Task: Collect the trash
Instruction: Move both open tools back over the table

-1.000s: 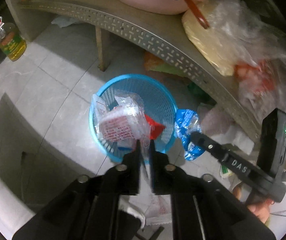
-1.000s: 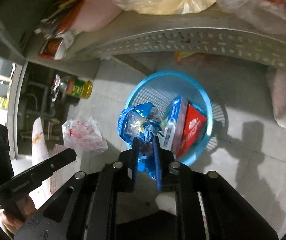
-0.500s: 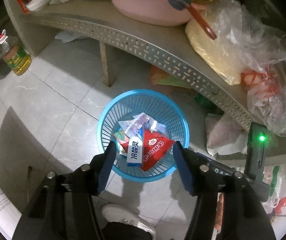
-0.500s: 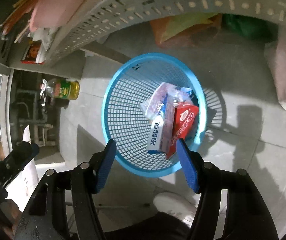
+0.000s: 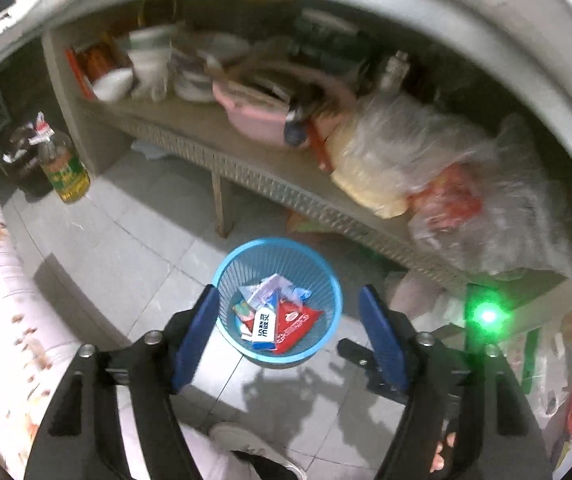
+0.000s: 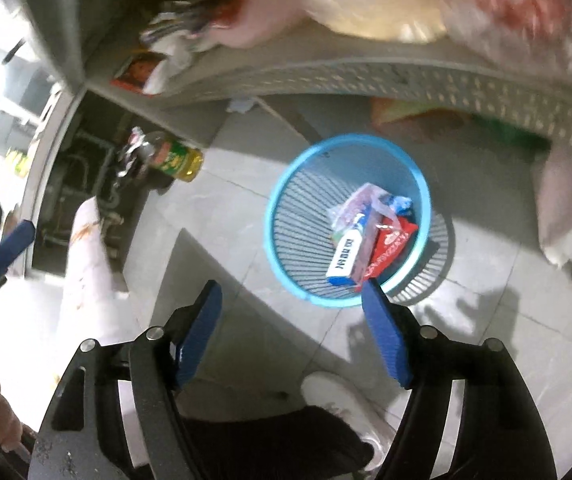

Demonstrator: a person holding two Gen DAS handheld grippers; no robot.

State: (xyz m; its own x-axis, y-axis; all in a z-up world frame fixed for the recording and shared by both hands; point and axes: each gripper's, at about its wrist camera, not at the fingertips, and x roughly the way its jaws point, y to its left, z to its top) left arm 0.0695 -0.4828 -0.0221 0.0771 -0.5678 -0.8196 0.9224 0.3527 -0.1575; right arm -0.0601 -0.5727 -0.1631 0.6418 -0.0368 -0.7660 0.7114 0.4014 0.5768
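Observation:
A blue mesh basket (image 5: 222,280) (image 6: 272,216) stands on the tiled floor below both grippers. Inside it lie a red packet (image 5: 298,320) (image 6: 392,242), a white and blue box (image 5: 266,326) (image 6: 344,258), a clear printed wrapper (image 5: 264,290) and a blue wrapper (image 6: 400,204). My left gripper (image 5: 288,296) hangs high over the basket, its jaws opening with nothing between them. My right gripper (image 6: 292,292) is above the basket's near left side, its jaws also opening and empty. One blue pad of the left gripper (image 6: 10,244) shows at the far left of the right wrist view.
A grey shelf with a perforated edge (image 5: 270,184) runs behind the basket. It carries a pink basin (image 5: 258,120), dishes and bulging plastic bags (image 5: 406,160). An oil bottle (image 5: 66,172) stands on the floor at left. A white shoe (image 6: 338,400) is below the grippers.
Both grippers were shut on wrappers over the basket. They opened, the wrappers dropped in, and both grippers rose and pulled back, the left one more.

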